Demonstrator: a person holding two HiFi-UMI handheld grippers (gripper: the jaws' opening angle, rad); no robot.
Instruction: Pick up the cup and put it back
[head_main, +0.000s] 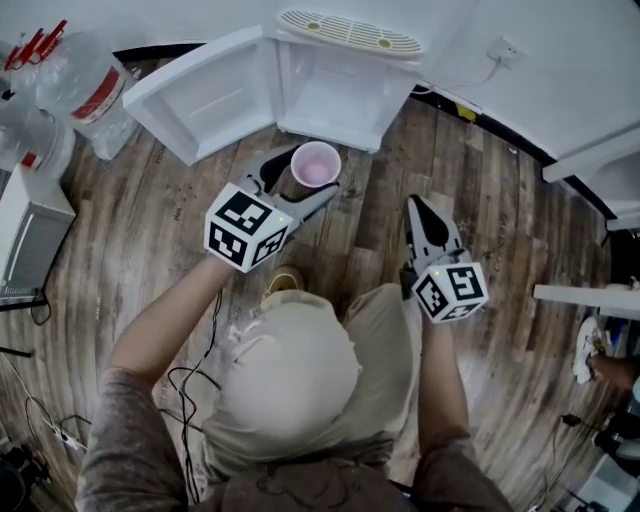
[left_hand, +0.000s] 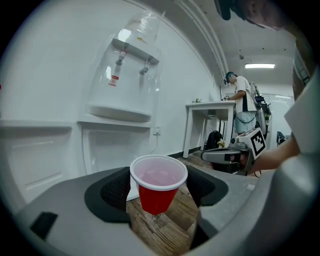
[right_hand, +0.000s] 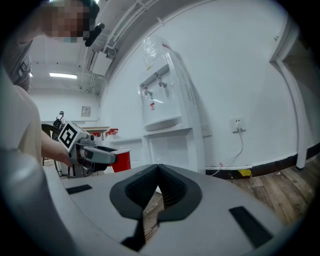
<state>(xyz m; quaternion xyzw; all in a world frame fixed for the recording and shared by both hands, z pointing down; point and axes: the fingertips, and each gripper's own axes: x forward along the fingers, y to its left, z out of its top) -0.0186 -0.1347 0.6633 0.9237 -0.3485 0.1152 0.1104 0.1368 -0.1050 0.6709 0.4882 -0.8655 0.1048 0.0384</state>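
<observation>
Beige cloth over the person's head fills the bottom of the head view; beyond it the left gripper (head_main: 300, 178) has its black pads pressed against both sides of the red plastic cup with a white rim (head_main: 316, 163), just under the rim. The cup is upright and seems to hang clear of the brown wooden plank floor (head_main: 150, 230), in front of the white water dispenser (left_hand: 125, 75). The right gripper (head_main: 418, 212) is off to the side, its jaws clenched tip to tip on nothing. The grip looks light and sits high on a thin wall. Squeezing harder could buckle the cup and pop it out, and tilting the gripper could let it slide forward from the pads. If it is let go before its base meets the planks, it would probably tip and roll. The cup's pale inside appears empty. The dispenser's lower cabinet (head_main: 335, 100) stands with its door swung open and shows nothing inside. A large clear water bottle with a red label (head_main: 85, 90) lies well to the left; its contents cannot be judged.
</observation>
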